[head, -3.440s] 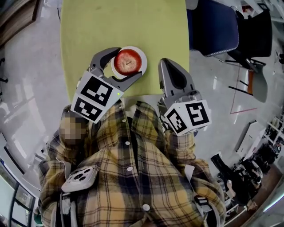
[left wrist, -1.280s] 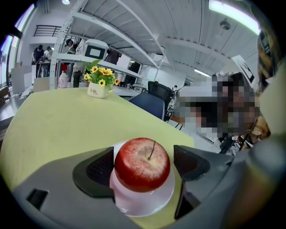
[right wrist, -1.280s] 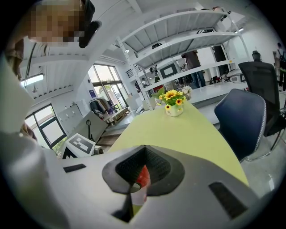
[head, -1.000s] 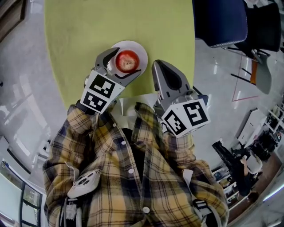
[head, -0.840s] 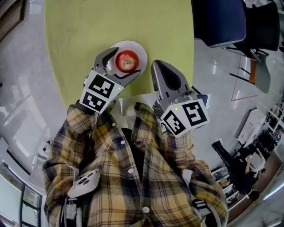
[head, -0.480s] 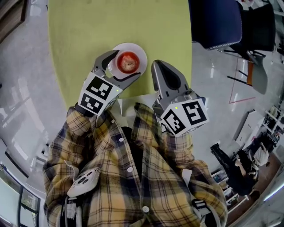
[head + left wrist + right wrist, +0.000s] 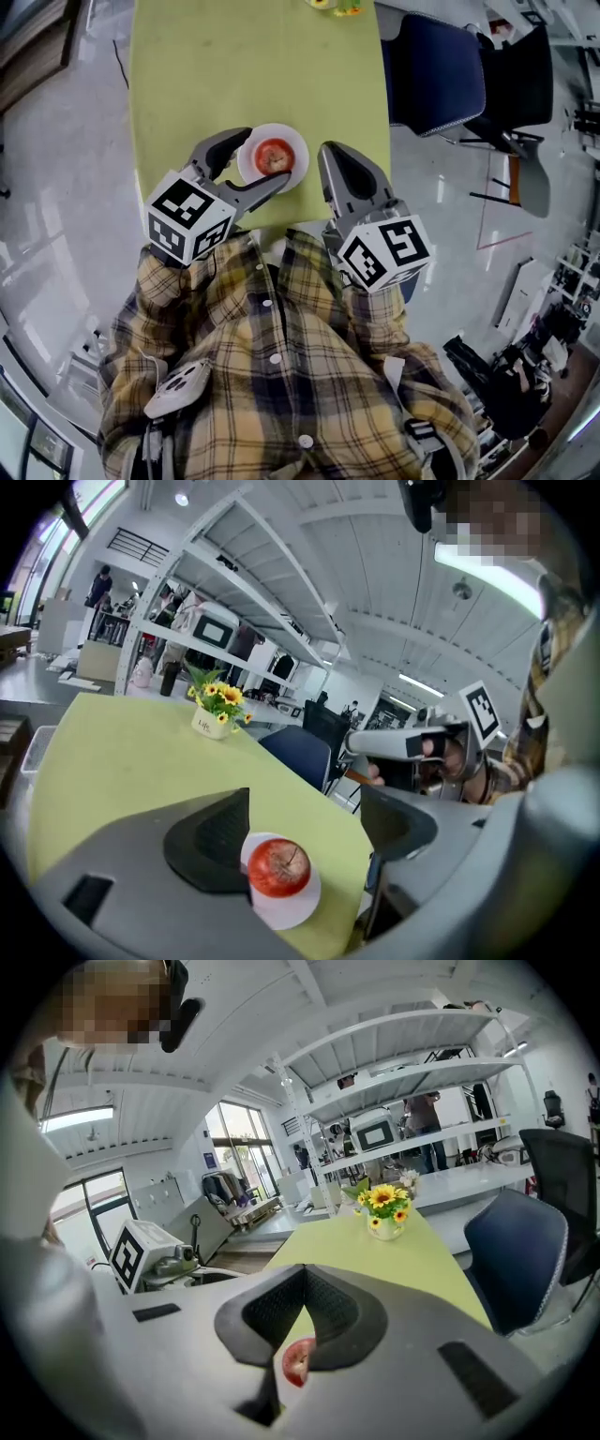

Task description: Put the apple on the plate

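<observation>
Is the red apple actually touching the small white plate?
Touching. The left gripper view shows the red apple resting directly on the small round white plate, with no gap beneath it; the head view agrees.

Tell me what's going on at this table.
A person in a plaid shirt holds a tool in each hand over a green table. The apple already sits on the white plate. The left tool is raised near it, jaws wide and closing, gripping nothing; the apple lies untouched below them. The right tool is alongside, jaws together and empty.
</observation>
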Demonstrator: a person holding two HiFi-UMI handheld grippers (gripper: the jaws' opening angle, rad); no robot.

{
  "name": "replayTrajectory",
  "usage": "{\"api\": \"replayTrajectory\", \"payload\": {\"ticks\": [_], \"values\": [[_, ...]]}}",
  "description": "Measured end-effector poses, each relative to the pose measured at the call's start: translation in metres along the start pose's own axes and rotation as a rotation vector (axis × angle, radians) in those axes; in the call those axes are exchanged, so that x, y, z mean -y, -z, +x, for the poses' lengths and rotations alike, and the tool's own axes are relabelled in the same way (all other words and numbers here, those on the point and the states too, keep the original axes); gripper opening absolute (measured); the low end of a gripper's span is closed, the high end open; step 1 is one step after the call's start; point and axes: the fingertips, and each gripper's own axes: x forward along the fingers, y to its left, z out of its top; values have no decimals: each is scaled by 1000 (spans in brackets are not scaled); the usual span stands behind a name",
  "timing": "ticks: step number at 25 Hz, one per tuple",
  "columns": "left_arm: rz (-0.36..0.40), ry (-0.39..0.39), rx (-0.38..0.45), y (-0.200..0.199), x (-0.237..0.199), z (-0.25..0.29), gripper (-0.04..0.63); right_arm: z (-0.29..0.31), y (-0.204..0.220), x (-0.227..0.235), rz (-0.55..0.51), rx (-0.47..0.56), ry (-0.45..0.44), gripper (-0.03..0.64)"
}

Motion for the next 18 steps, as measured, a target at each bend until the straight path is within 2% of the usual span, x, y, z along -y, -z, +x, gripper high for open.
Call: {"api": "replayTrajectory", "payload": {"ticks": [3, 6, 9, 12, 14, 18], "values": [[-1, 2, 66, -26, 9, -21, 334, -2, -13, -11, -25, 15, -14, -4], [-14, -10, 147, -55, 17, -44, 249, -3, -27, -21, -44, 36, -35, -3], [-16, -72, 233, -80, 21, -65, 102, -5, -42, -27, -75, 54, -55, -3], [7, -117, 275, -93, 27, -80, 35, -8, -55, -33, -106, 83, -70, -3], [26, -139, 282, -97, 32, -86, 12, -12, -59, -37, -121, 95, -81, -3], [41, -158, 299, -101, 40, -96, 8, -20, -68, -47, -154, 118, -93, -4]]}}
